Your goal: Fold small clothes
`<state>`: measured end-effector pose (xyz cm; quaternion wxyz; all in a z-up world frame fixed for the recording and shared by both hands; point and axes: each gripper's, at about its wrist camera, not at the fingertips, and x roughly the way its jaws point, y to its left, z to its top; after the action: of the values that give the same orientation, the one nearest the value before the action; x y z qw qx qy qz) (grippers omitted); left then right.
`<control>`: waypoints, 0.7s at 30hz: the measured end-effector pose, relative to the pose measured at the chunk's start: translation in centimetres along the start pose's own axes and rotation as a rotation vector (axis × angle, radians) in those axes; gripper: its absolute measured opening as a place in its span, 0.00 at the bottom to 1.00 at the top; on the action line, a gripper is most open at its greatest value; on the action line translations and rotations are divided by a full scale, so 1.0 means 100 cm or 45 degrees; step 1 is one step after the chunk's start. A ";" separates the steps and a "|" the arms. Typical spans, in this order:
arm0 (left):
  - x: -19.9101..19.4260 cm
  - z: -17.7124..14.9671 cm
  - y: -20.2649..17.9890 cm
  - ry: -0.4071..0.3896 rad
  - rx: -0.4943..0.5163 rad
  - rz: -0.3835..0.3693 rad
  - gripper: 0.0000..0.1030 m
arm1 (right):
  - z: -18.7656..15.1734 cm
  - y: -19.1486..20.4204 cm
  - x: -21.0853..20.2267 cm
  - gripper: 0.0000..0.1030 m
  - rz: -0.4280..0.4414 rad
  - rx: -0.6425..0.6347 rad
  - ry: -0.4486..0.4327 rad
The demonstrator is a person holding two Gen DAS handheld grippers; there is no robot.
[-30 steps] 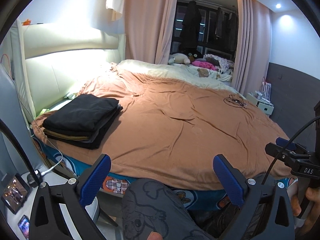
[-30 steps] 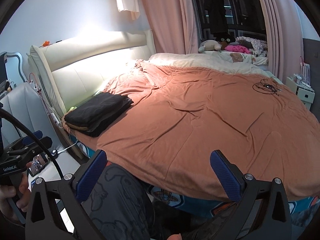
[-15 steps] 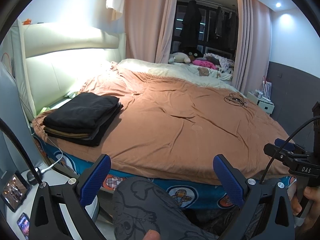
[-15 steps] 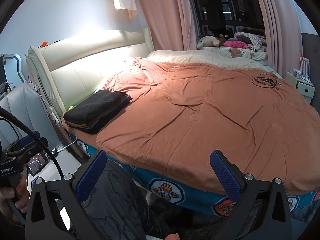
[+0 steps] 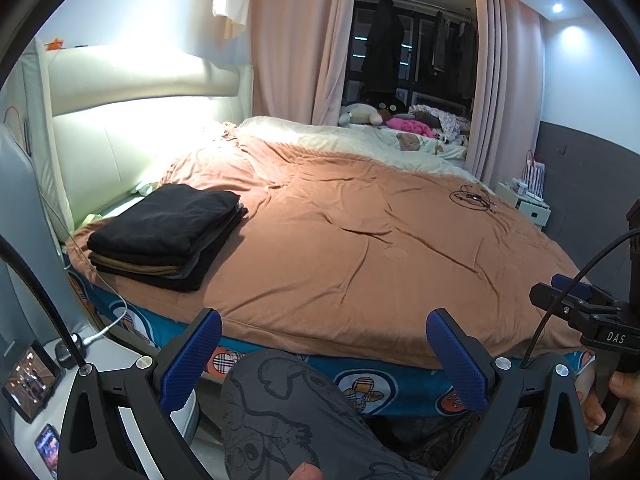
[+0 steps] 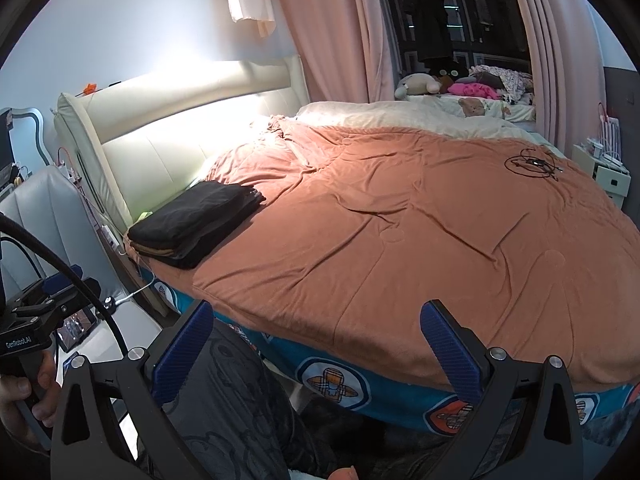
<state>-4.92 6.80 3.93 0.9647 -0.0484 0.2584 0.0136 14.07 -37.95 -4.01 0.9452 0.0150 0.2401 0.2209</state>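
Note:
A stack of folded dark clothes (image 5: 166,236) (image 6: 196,222) lies at the near left corner of the bed, beside the headboard, with a black piece on top and a brown layer lower down. My left gripper (image 5: 324,358) is open and holds nothing. It hangs off the bed's front edge, above a person's knee in grey printed trousers (image 5: 288,412). My right gripper (image 6: 316,348) is also open and holds nothing, below the bed edge. Both grippers are well short of the stack.
An orange-brown blanket (image 5: 360,240) covers the bed (image 6: 352,380). A tangled black cable (image 5: 472,198) lies far right on it. A cream headboard (image 5: 100,136) runs along the left. A white nightstand (image 5: 528,204) stands far right. Small screens (image 5: 30,380) sit on a low table at left.
Both grippers have drawn back and lifted a little from the bed, so more of the blue bed side shows. Both stay open and the stack lies still.

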 end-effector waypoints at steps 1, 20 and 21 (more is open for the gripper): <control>-0.001 0.000 0.000 -0.002 0.000 0.002 1.00 | 0.000 -0.001 -0.001 1.00 0.000 0.001 0.000; -0.020 0.002 0.003 -0.023 0.017 -0.003 1.00 | -0.003 0.000 -0.013 1.00 -0.007 0.002 -0.029; -0.021 0.001 0.003 -0.022 0.019 -0.004 1.00 | -0.003 0.001 -0.014 1.00 -0.006 0.002 -0.031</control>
<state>-6.69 7.12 5.03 0.9673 -0.0414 0.2500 0.0104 12.82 -38.49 -3.67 0.9485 0.0178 0.2287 0.2185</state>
